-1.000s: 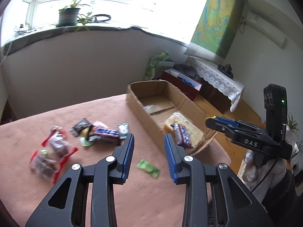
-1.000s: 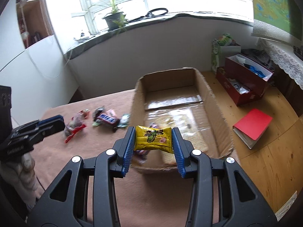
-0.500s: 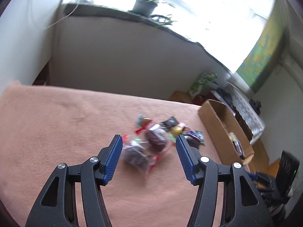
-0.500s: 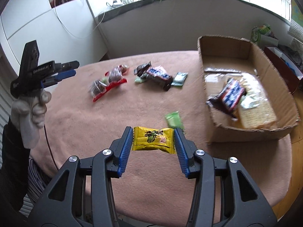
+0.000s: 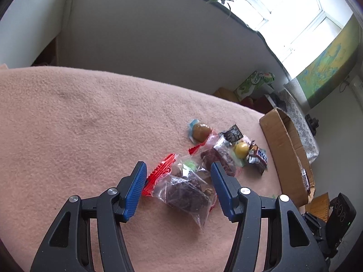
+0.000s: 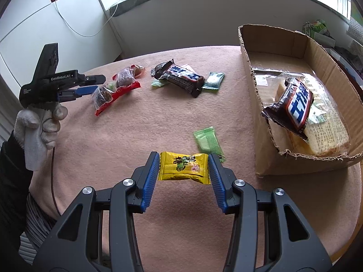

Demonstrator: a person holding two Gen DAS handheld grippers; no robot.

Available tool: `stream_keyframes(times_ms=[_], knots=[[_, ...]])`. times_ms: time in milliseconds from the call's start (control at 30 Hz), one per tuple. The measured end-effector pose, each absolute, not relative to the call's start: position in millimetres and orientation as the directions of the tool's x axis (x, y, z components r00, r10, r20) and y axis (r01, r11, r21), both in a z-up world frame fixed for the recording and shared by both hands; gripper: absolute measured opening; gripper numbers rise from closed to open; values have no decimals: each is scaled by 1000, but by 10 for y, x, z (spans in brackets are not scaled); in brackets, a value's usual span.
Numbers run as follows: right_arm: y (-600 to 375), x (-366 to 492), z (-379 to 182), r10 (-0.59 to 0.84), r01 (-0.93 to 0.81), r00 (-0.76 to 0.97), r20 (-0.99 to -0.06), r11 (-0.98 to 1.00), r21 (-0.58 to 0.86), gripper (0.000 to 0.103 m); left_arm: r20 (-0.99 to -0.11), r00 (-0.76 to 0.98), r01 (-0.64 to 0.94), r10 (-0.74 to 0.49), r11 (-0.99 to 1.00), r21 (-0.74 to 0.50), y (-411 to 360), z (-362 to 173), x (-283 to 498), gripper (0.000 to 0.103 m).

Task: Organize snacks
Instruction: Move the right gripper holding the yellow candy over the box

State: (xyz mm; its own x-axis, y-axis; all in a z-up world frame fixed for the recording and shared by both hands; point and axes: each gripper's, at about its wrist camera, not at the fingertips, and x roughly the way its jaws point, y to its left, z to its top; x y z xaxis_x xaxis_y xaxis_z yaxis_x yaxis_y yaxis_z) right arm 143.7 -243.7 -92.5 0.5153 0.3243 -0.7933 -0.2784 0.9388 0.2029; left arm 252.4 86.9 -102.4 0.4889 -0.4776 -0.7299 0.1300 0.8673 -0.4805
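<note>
My right gripper (image 6: 183, 158) is shut on a yellow snack packet (image 6: 183, 167), held above the pink tablecloth, left of the cardboard box (image 6: 261, 122). The box holds a Snickers bar (image 6: 295, 106) on a cracker pack (image 6: 324, 131). My left gripper (image 5: 178, 170) is open, its jaws astride a clear bag of dark snacks with a red seal (image 5: 183, 190). The left gripper (image 6: 90, 83) also shows in the right wrist view, beside that bag (image 6: 103, 96). A second clear bag (image 5: 217, 158) lies just beyond.
On the cloth lie a chocolate bar (image 6: 181, 77), a pale green sachet (image 6: 214, 80), a green packet (image 6: 208, 142) and small wrapped sweets (image 5: 241, 148). The round table's edge (image 6: 354, 181) runs just past the box. A wall and windowsill stand behind.
My left gripper swung from the box to the clear bags, closed in on them and opened wider. My right gripper drew back from over the box with the yellow packet still held.
</note>
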Motion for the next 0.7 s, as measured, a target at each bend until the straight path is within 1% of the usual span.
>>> stream_keyframes(times_ms=[233, 433, 667, 700], knots=[[-2324, 1479, -967, 268, -271, 539, -798, 953, 136, 46, -747, 508, 178, -428, 901, -396, 812, -979, 2358, 58], [-2263, 1563, -1025, 230, -255, 543, -808, 961, 102, 46, -759, 493, 264, -425, 904, -335, 664, -963, 2228, 58], [-2270, 1579, -1039, 234, -258, 540, -808, 960, 105, 46, -765, 483, 287, -426, 902, -322, 600, -980, 2179, 58], [-2271, 1576, -1039, 233, -259, 541, -808, 960, 104, 45, -765, 482, 285, -427, 902, -324, 602, -982, 2182, 58]])
